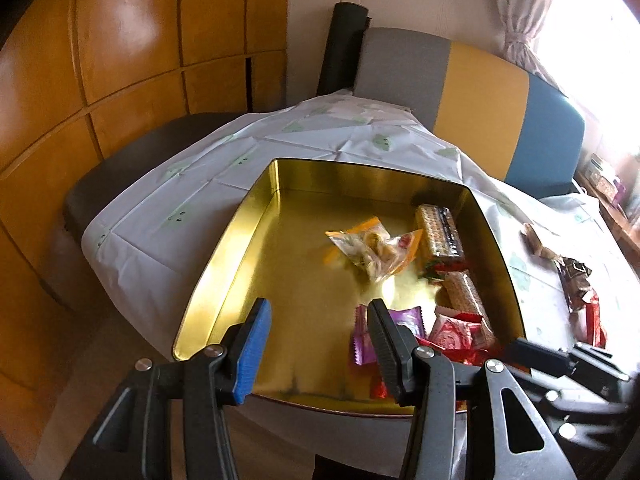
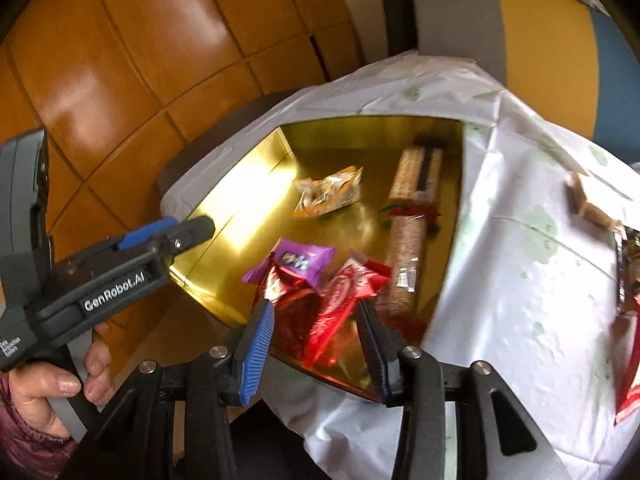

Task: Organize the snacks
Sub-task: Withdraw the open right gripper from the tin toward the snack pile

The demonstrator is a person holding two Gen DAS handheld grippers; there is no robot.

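Daylight poured from the blown-out window [image 1: 592, 40] beyond the gold tin [image 1: 224, 264], whose inner walls glared. The right wrist view was motion-smeared around the tin [image 2: 224, 200]; fisheye bending and dark corners framed both.

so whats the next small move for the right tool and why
Probably lift the right tool out of the tin and swing it right, towards the snacks lying on the cloth. Its jaws stand apart over the red wrappers in the tin, seemingly just dropped, and nothing looks pinched.
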